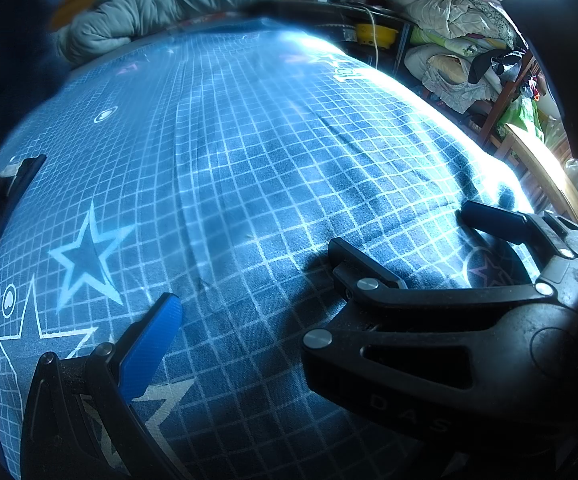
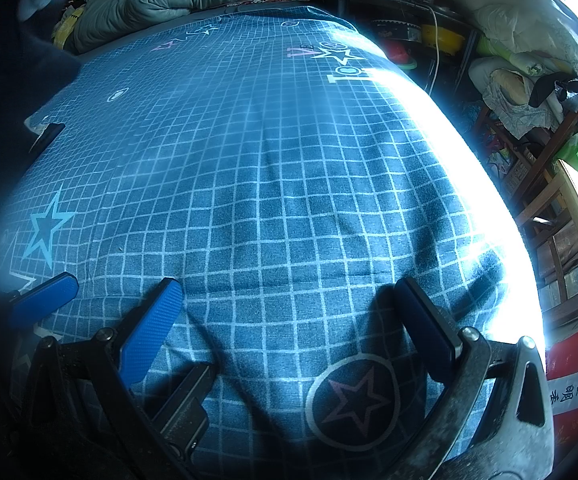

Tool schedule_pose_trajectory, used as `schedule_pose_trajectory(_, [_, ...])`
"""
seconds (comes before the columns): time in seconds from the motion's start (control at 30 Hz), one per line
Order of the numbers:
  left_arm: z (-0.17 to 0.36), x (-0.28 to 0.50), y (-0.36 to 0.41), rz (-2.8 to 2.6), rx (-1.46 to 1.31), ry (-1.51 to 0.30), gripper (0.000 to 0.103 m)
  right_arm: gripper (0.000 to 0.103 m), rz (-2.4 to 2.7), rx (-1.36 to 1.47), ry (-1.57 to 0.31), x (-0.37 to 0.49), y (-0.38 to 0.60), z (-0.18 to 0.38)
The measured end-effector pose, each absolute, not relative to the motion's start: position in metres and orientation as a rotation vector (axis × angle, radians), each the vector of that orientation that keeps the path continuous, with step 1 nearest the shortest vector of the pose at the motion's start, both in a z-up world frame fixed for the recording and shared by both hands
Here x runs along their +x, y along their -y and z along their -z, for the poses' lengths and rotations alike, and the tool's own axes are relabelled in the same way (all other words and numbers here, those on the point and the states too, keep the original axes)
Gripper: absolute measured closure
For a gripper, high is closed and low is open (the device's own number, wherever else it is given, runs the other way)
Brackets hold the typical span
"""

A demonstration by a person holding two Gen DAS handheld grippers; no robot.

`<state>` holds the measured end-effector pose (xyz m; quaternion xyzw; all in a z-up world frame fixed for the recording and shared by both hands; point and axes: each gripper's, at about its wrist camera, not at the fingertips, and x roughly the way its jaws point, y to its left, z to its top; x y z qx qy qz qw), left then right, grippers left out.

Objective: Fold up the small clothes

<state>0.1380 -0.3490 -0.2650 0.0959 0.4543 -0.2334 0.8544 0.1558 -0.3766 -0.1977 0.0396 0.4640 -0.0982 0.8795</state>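
**Both grippers low over the bed, no garment clearly in reach**

The right gripper (image 2: 289, 312) is spread wide and empty. The left gripper (image 1: 289, 320) shows only one blue pad, so its spread I cannot tell. On the blue grid-and-star bedsheet (image 2: 273, 184) no small garment is plain. A dark shape with a pale scrap (image 2: 45, 128) at the left edge might be one. Such cloth should be light and limp, best pinched at a corner or hem.

Left tool (image 1: 249, 284) (jaws wide) hovers over grid bedsheet (image 1: 249, 152).
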Motion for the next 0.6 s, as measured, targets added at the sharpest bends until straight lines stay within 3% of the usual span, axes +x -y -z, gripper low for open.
schedule_pose_trajectory(0.6, [0.2650,0.1378,0.3493,0.490,0.202,-0.956,0.000,0.000,0.204,0.083,-0.968,0.1553,0.3778,0.1982])
